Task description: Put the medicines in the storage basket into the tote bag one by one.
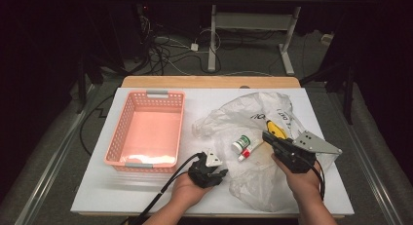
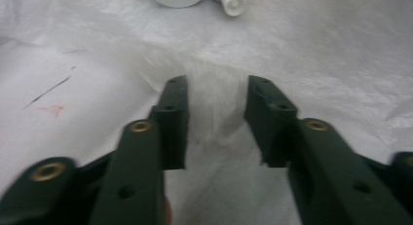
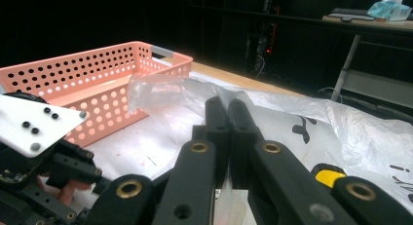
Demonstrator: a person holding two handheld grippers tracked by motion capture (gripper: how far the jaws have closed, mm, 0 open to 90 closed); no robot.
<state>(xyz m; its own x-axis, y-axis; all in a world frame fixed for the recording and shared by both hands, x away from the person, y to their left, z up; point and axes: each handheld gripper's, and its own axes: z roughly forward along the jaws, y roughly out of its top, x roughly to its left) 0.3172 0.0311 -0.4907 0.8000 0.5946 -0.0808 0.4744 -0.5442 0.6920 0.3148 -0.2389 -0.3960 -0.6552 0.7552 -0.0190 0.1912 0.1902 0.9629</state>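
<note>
Plastic bag [image 1: 265,137], thin, translucent and crumpled, lies across the right half of the white surface [image 1: 97,191], and both claws work on it. The right claw [image 3: 228,137] is pressed together on a fold of the film near the bag's right side, holding it up off the surface. The left claw [image 2: 216,120] stands part-spread at the bag's near-left edge, with a ridge of film rising between its jaws; the pads do not yet look pressed on it.

Just beyond the left claw, on or under the film, lie a small white bottle with a green label [image 1: 240,143] and a white tube with a red end [image 1: 246,153]. A yellow-capped thing [image 1: 273,129] sits close by the right claw.

By my reading the bag is being opened or emptied: one side is gripped, the other grip is unfinished, and the items are not yet in the pink perforated basket [image 1: 127,127], which stands empty at the left.

Bare surface separates basket and bag, giving room to carry things across. The bag's near fold lies close to the front edge.
</note>
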